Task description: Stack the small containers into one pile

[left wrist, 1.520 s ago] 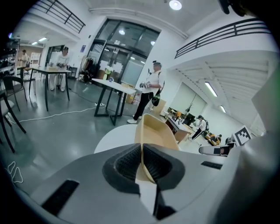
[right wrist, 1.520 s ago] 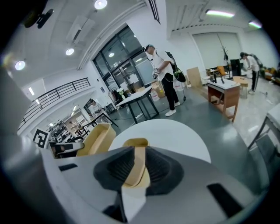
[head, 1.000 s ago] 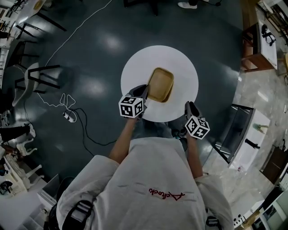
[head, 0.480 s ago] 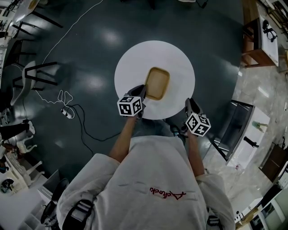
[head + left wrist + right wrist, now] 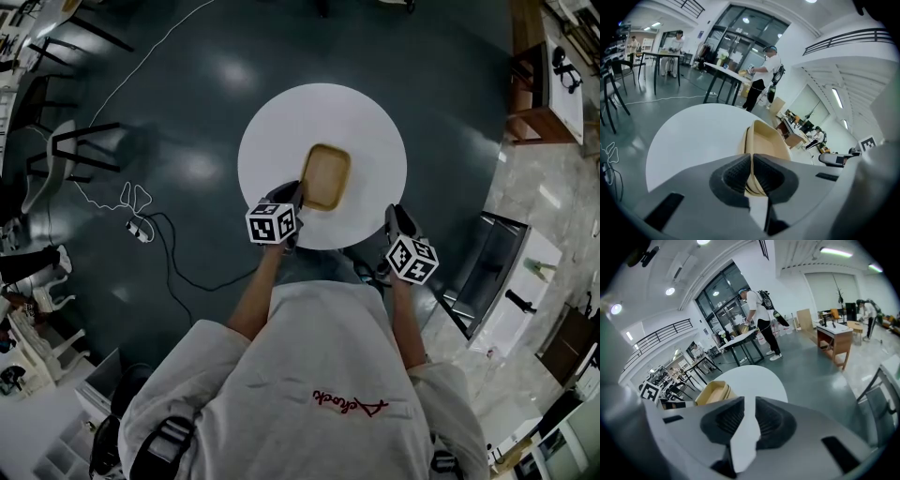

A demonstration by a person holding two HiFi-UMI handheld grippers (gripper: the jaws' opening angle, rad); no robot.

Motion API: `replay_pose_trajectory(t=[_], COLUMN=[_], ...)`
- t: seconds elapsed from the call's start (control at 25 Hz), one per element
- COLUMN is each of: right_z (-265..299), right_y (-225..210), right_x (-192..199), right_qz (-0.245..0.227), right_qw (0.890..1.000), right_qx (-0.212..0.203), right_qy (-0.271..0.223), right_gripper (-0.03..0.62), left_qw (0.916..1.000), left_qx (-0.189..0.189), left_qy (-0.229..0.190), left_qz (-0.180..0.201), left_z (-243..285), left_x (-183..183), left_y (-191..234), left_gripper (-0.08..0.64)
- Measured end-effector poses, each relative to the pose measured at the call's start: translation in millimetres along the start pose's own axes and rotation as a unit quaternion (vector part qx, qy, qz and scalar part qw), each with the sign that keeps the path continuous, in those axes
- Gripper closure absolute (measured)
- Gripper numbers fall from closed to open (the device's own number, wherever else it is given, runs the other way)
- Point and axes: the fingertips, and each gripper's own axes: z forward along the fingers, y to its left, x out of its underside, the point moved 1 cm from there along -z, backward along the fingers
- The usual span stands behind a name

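Note:
Tan rectangular containers (image 5: 326, 176) sit nested as one pile on the round white table (image 5: 366, 122). In the left gripper view the pile (image 5: 765, 140) shows several layered rims. My left gripper (image 5: 296, 193) is at the pile's near left corner, and its jaws (image 5: 752, 164) are shut on the rim there. My right gripper (image 5: 397, 218) hovers over the table's near right edge, apart from the pile. Its jaws (image 5: 749, 414) stand open with only the table top seen between them. The pile (image 5: 712, 392) lies to its left.
A cable and plug (image 5: 141, 232) lie on the dark floor at the left, beside chairs (image 5: 70, 155). A wooden desk (image 5: 539, 89) stands at the upper right and a dark-framed unit (image 5: 487, 272) at the right. A person (image 5: 761, 77) stands at a far table.
My left gripper has sunk a little toward the table with the pile's rim still in its jaws. The right gripper has barely shifted.

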Motion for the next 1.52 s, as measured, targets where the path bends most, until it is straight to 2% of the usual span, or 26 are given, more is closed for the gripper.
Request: replay_pose_trajectory(t=[0.2, 0.28, 0.36, 0.72, 0.88, 1.04, 1.36, 1.52], right_z=[-1, -2, -2, -6, -9, -18, -38, -49], right_y=[2, 2, 3, 8, 14, 19, 32, 39], right_x=[0, 1, 4, 7, 4, -4, -30, -48], right_qz=[0.000, -0.001, -0.001, -0.004, -0.005, -0.016, -0.063, -0.080], right_qw=[1.000, 1.000, 1.000, 1.000, 1.000, 0.999, 0.995, 0.991], right_qx=[-0.004, -0.005, -0.005, -0.014, -0.020, -0.024, -0.047, -0.053], right_qy=[0.000, 0.000, 0.001, -0.004, -0.014, -0.029, -0.065, -0.095], right_gripper=[0.509, 0.509, 0.509, 0.509, 0.511, 0.545, 0.571, 0.571], left_qw=[0.9999, 0.9997, 0.9997, 0.9990, 0.9980, 0.9961, 0.9886, 0.9861], left_qx=[0.003, 0.006, 0.008, 0.000, 0.001, 0.000, 0.020, 0.030], left_qy=[0.002, 0.002, -0.001, -0.019, -0.029, -0.047, -0.087, -0.097], left_qz=[0.014, 0.022, 0.025, 0.041, 0.056, 0.075, 0.121, 0.132], left_z=[1, 1, -1, -16, -30, -46, -74, -84], left_x=[2, 1, -1, -4, -9, -21, -45, -54], left_y=[-1, -3, -4, -3, -4, -13, -52, -68], left_gripper=[0.517, 0.425, 0.397, 0.397, 0.434, 0.524, 0.551, 0.551])
